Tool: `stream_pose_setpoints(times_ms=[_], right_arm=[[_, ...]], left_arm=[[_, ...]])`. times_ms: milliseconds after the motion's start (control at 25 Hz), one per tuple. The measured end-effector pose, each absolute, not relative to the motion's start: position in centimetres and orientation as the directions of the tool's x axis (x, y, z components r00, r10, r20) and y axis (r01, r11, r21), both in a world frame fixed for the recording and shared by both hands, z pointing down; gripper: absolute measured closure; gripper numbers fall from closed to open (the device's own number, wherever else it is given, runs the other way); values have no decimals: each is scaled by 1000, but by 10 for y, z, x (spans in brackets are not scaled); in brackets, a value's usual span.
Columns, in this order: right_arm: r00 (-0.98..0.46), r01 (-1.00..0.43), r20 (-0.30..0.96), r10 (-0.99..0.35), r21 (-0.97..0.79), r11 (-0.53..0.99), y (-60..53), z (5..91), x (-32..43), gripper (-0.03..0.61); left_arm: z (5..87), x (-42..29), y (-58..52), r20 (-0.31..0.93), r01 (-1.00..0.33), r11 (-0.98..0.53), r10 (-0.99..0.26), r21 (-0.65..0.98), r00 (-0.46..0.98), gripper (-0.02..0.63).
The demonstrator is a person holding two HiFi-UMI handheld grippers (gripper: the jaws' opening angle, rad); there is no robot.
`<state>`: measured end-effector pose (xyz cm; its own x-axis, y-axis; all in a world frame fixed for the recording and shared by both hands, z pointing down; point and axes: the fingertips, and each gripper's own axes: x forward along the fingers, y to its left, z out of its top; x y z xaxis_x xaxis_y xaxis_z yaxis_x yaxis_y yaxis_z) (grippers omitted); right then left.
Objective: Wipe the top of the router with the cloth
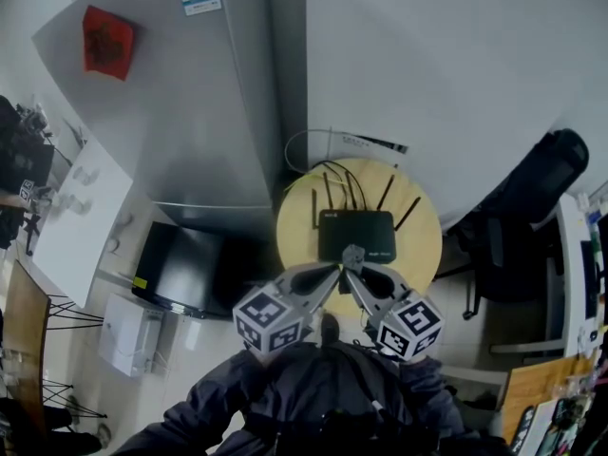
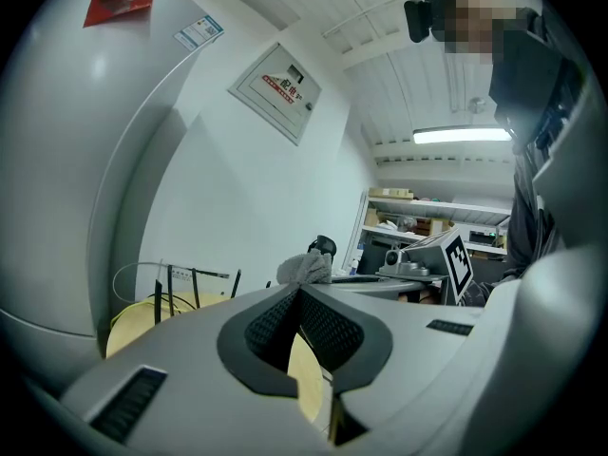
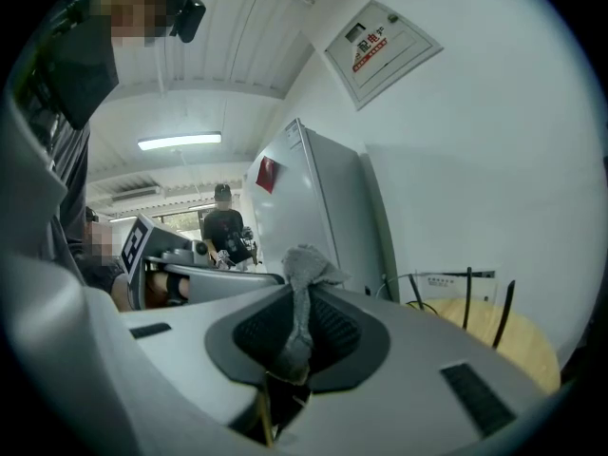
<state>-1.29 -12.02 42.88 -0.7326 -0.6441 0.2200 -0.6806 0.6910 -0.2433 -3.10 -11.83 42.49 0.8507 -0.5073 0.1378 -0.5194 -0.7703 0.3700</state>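
Observation:
A black router [image 1: 356, 234] with several upright antennas [image 3: 468, 294] lies on a round wooden table [image 1: 304, 226]. A small grey cloth [image 1: 353, 255] hovers over the router's near edge. My right gripper [image 1: 351, 272] is shut on the cloth [image 3: 306, 269], which sticks up past its tips and hangs down between the pads. Right beside it, tip to tip, my left gripper [image 1: 334, 268] is shut with nothing between its pads [image 2: 323, 326]. In the left gripper view the cloth [image 2: 309, 267] shows just beyond the tips. The router body is hidden in both gripper views.
A tall grey fridge [image 1: 190, 112] stands left of the table, a white wall behind it. A black flat box [image 1: 185, 269] lies on the floor at the left, and a black chair [image 1: 532, 188] is at the right. Yellow and white cables [image 1: 313, 164] trail behind the router. A person [image 3: 226, 226] stands far off.

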Motion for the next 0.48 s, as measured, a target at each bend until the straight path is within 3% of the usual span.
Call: stream_pose_setpoints(times_ms=[480], right_arm=[[-729,-684,220,-648,-213,698,-124,424,-17,511]], left_arm=[[425,-32,-124,139,-512,-773,-499,375,855,621]])
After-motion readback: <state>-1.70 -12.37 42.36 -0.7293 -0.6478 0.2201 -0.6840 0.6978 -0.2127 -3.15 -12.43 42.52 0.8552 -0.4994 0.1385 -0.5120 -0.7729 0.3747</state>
